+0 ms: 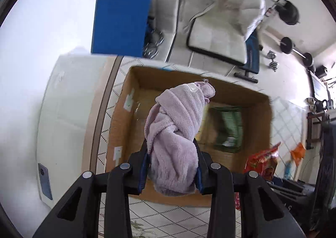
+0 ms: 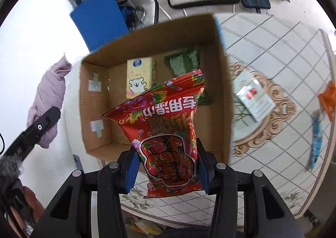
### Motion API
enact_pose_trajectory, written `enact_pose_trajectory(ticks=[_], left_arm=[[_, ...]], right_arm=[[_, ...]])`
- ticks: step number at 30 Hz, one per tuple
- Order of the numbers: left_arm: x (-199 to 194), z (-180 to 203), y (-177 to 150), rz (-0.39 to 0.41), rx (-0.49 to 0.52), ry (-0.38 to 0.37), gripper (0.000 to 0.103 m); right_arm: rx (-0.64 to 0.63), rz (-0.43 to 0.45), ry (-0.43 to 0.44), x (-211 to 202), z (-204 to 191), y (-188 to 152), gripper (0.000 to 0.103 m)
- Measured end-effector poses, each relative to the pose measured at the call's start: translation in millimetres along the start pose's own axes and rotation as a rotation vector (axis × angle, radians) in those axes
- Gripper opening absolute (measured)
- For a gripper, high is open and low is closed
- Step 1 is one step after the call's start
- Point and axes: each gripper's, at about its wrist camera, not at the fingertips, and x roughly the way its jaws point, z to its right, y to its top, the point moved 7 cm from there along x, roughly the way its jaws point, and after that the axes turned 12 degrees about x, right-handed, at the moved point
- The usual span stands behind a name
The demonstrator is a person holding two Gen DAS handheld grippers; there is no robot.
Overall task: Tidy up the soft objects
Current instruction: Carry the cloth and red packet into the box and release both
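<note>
While the open brown cardboard box (image 2: pixel 155 90) stands on the tiled desk (image 2: pixel 273 65) with its mouth upward, both loads are held above it and the step in hand is judged to be lowering and releasing them inside. Space is best judged against the box floor: a folded green cloth (image 2: pixel 184 59) lies against the far wall and an upright yellow tissue pack (image 2: pixel 139 78) is set beside it, so the near half of the floor appears free.

The bundled lilac fleece towel (image 1: pixel 176 132) is clamped between the jaws of the left gripper (image 1: pixel 172 164), hanging over the middle of the box. Being bulky and limp, it should be carried below the rim before the jaws are parted, lest a fold drape over the wall.

The red printed wet-wipe packet (image 2: pixel 168 132) is pinched at its lower end between the jaws of the right gripper (image 2: pixel 168 166), over the near wall of the box. It should be laid flat beside the tissue pack, clear of the towel's landing place.
</note>
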Motion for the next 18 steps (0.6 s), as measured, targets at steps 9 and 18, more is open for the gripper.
enact_pose_trajectory(ticks=[9,18], left_arm=[[98,-25,24,-0.149,0.013,-0.025,0.033],[123,-27,32,-0.22,0.051,-0.024,0.081]], right_arm=[[0.06,-0.078,-0.121,100,-12,18,0.05],[0.042,-0.116,-0.169,127,-14,19,0.082]])
